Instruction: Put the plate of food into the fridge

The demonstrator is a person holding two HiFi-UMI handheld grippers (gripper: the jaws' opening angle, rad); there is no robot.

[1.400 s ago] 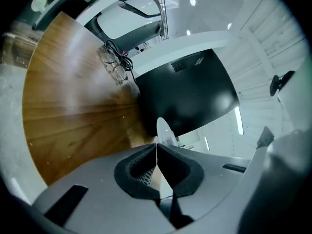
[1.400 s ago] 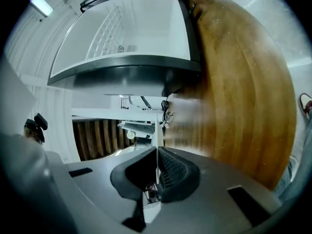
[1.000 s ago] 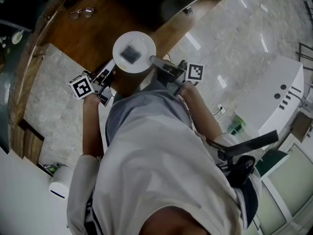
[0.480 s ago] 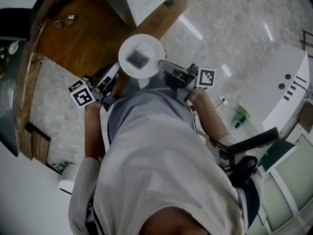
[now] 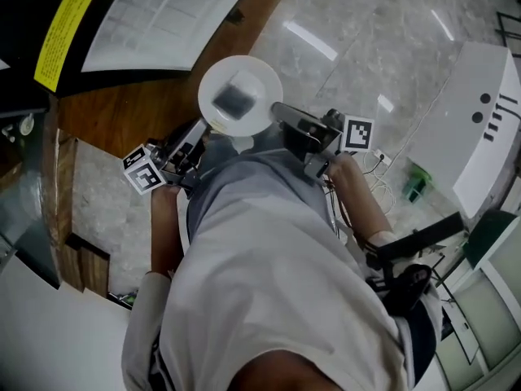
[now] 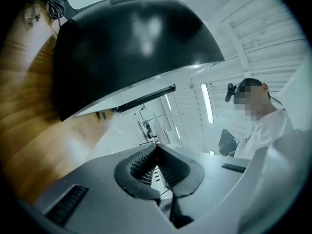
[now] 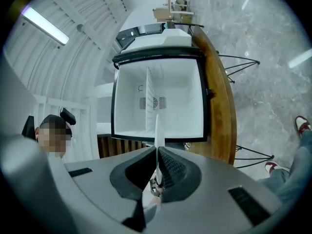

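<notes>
Marble floor [image 5: 366, 23] shows beyond the plate [image 5: 240, 94], which the right tongs [image 5: 281, 114] pinch at its rim. The left tongs [image 5: 199, 130] sit beside it. Left gripper view: jaws closed on nothing. Right gripper view: jaws clamp the plate edge-on, facing the open fridge [image 7: 158, 96] on the counter [image 7: 222, 96]. Held on one side only, the plate could tip and spill the food [image 5: 234, 98].

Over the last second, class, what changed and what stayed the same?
The plate was carried forward: the glasses slid out of the head view and a white panel with a yellow label came in at top left. Unchanged: the right hand-held gripper stays shut on the plate's rim, food aboard; the left hand-held gripper stays alongside.
</notes>
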